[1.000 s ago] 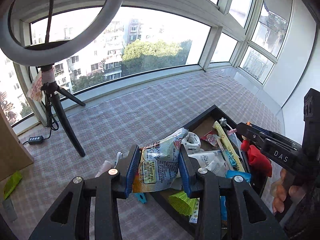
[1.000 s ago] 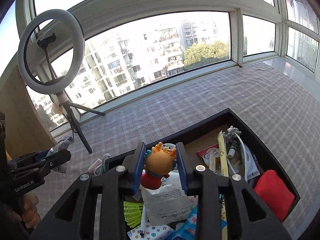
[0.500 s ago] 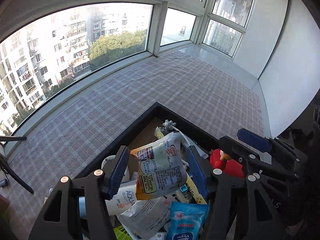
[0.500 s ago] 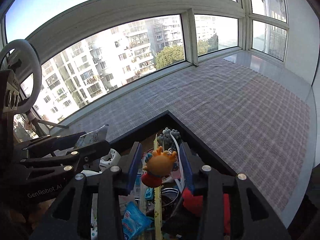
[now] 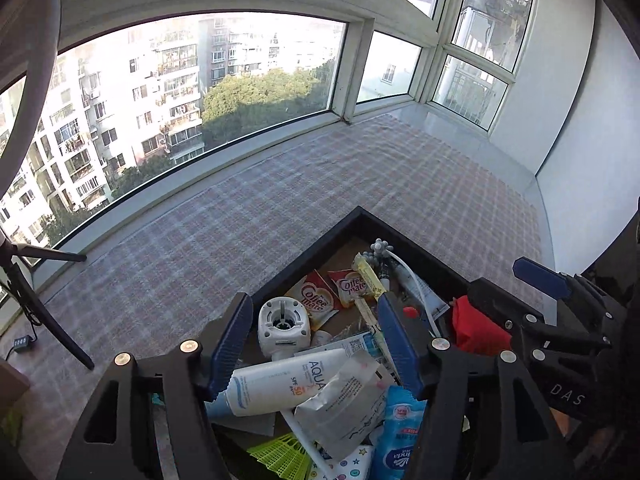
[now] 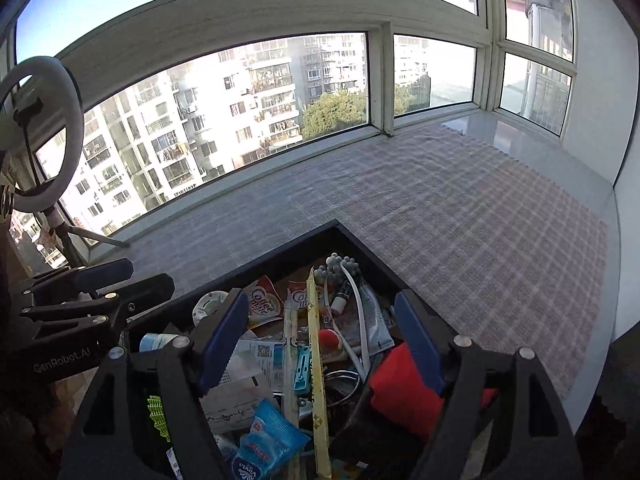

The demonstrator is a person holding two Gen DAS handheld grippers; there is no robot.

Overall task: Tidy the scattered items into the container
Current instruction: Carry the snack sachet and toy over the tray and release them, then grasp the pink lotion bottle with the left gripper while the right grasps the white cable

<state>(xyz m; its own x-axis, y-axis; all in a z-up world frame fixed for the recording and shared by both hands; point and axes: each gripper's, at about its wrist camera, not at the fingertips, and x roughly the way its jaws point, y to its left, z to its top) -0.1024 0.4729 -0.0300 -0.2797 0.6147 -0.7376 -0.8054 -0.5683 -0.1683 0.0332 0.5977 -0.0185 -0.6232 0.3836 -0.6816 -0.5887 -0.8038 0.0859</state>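
Both grippers let go in the last second: the snack packet that sat in the left gripper (image 5: 316, 340) and the orange toy that sat in the right gripper (image 6: 320, 344) are gone from between the fingers, which now stand wide apart with nothing held.

Both tools hang over the black tray (image 5: 304, 256). Inside the tray lie a white sunscreen tube (image 5: 280, 384), a silver pouch (image 5: 340, 396) partly over the tube, two creamer sachets (image 5: 320, 300) toward the tray's far corner, a white round gadget (image 5: 284, 324) beside them, a red pouch (image 6: 400, 388) at the tray's right side, a blue tissue pack (image 6: 264, 444) and a long yellow stick pack (image 6: 316, 360) near its middle.

Checked cloth (image 6: 480, 220) beyond the tray looks bare; the cloth left of the tray is out of view, so leftovers can't be ruled out.

Handling guess: packets are light, crinkly, slippery — pinch mid-body or a sealed edge. Tube is firmer, grab across its barrel.
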